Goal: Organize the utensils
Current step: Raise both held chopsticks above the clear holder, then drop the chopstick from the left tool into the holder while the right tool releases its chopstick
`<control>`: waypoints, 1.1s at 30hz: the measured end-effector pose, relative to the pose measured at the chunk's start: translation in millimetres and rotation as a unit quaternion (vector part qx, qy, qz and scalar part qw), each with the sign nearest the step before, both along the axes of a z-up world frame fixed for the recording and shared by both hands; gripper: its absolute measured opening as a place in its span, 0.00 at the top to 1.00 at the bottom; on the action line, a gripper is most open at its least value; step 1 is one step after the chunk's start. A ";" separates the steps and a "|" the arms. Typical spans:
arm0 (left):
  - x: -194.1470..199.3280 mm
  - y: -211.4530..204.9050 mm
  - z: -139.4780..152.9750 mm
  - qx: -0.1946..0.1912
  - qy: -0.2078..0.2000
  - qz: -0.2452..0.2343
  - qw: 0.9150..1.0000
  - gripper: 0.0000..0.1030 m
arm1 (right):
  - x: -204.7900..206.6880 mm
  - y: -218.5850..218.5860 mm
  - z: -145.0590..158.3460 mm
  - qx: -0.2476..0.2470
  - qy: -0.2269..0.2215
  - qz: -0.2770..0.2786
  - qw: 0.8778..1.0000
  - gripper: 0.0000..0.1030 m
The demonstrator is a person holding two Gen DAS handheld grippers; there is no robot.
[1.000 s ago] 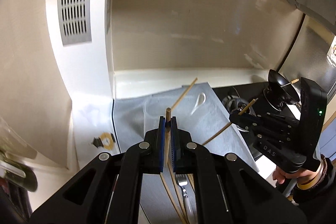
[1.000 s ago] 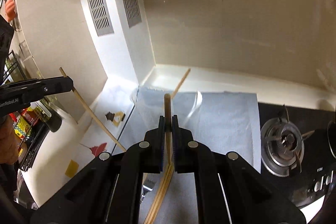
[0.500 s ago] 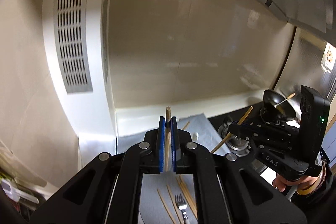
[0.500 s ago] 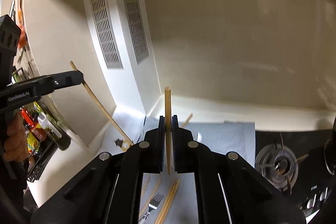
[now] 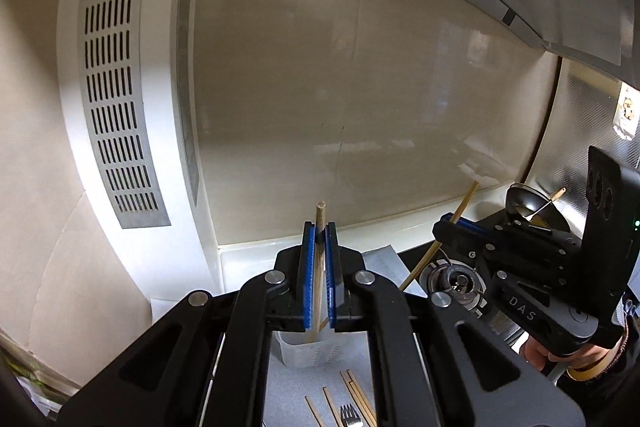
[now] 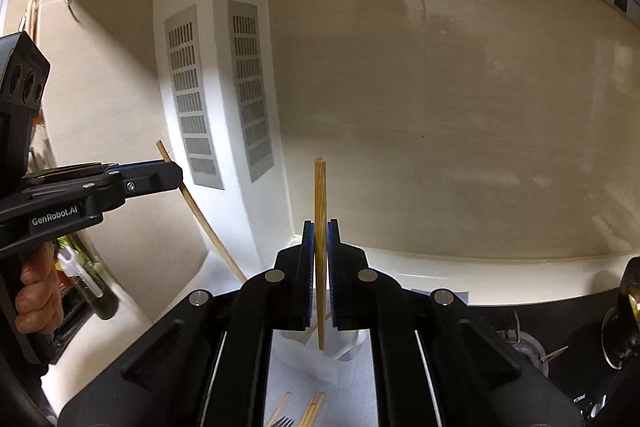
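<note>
Both grippers are clamping a chopstick each right now; the left gripper (image 5: 319, 227) is pinching its chopstick (image 5: 319, 267) between the blue pads, thick end poking up, thin end hanging over the clear plastic cup (image 5: 306, 351); the right gripper (image 6: 320, 227) is squeezing the other chopstick (image 6: 320, 247) the same way, standing nearly upright, tip dangling just above that cup (image 6: 340, 351); the cup is sitting on the grey mat (image 5: 380, 257) near its far edge, next to the gas burner (image 5: 456, 277); loose chopsticks (image 5: 356, 397) and a fork (image 5: 349, 415) are lying on the mat's near part; a hand (image 6: 38, 291) is gripping the left handle
</note>
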State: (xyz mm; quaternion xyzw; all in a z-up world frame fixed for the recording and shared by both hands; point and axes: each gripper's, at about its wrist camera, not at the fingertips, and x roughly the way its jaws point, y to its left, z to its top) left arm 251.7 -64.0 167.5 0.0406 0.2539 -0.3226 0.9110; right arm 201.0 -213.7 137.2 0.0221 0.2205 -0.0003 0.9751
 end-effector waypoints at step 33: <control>50.2 -2.0 -130.6 0.075 0.125 0.076 0.986 0.18 | 22.7 -9.3 -106.2 0.045 0.133 -0.021 0.990 0.43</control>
